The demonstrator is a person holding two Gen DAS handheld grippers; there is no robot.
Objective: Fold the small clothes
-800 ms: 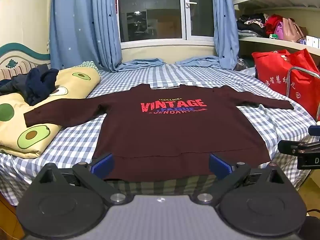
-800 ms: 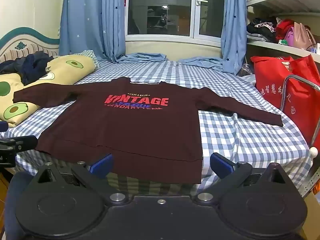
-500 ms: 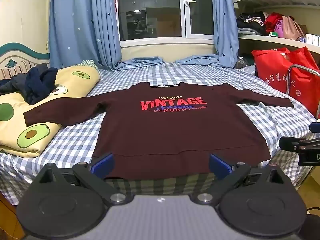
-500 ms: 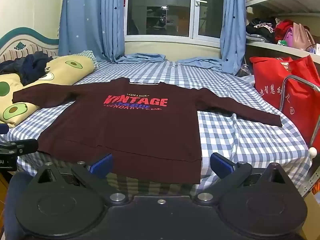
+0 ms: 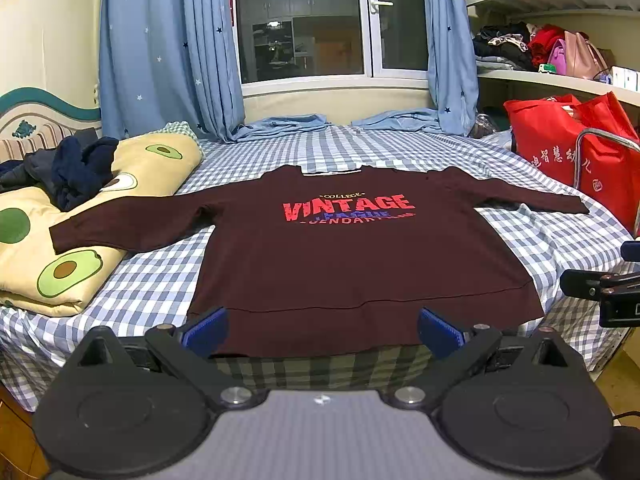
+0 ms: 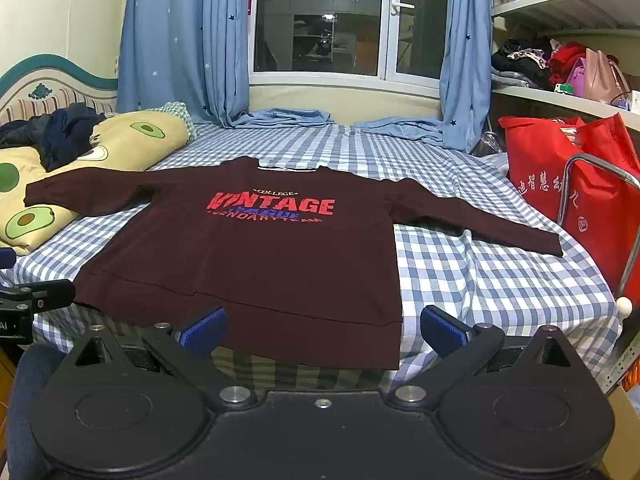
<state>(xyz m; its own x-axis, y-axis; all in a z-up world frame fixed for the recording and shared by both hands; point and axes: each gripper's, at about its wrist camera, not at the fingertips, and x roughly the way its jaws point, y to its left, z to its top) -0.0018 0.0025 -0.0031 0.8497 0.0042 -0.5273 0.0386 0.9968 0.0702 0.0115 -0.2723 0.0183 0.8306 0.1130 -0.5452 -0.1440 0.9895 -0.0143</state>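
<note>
Left wrist view: the left gripper (image 5: 322, 330) hangs spread wide at the bed's near edge, gripping nothing; the maroon sweatshirt (image 5: 340, 256) lies flat on the checkered bedsheet (image 5: 160, 280). Right wrist view: the right gripper (image 6: 322, 326) too gapes empty before the sweatshirt's hem (image 6: 256, 316).

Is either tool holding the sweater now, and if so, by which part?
Nothing is held. The left tool and right tool are both open, short of the hem of the sweater, which lies flat.
</note>
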